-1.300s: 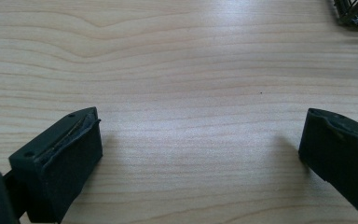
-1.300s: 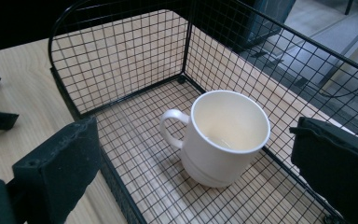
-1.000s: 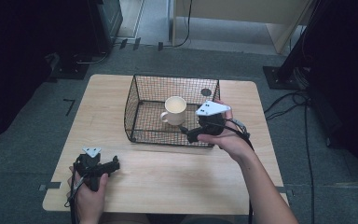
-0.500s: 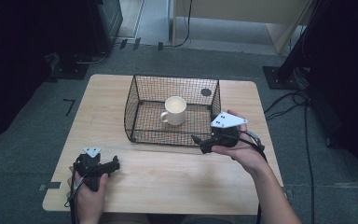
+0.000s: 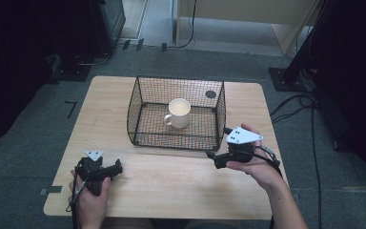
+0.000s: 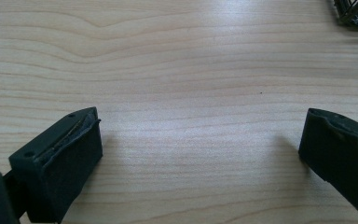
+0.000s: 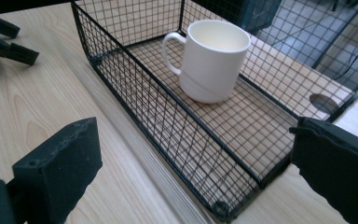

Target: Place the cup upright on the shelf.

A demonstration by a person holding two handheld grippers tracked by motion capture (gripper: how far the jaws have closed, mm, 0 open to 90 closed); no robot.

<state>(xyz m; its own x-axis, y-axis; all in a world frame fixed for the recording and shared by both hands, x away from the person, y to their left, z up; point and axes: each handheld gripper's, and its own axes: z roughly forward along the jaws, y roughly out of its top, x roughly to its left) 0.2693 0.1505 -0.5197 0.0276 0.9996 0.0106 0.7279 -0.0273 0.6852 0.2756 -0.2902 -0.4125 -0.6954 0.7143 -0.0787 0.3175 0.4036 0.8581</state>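
A white mug [image 5: 179, 112] [image 7: 213, 60] stands upright inside a black wire basket [image 5: 181, 80] [image 7: 168, 126] at the middle of the wooden table [image 5: 171, 191]. My right gripper [image 5: 218, 151] [image 7: 196, 140] is open and empty, just outside the basket's near right corner, pointing at it. At the table's near left my left gripper [image 5: 118, 167] [image 6: 200, 135] lies low over bare wood [image 6: 191, 70], open, with nothing between its jaws. The left gripper [image 7: 4, 37] also appears far off in the right gripper view.
A dark round hole [image 5: 210, 94] [image 7: 324, 102] marks the table behind the basket's far right corner. A basket corner [image 6: 354, 11] shows at the top right of the left gripper view. Cables [image 5: 310, 124] run over the floor to the right of the table.
My right gripper has drawn back from the basket's right rim toward the near right of the table, empty. The mug stays in the basket. The left gripper has not moved.
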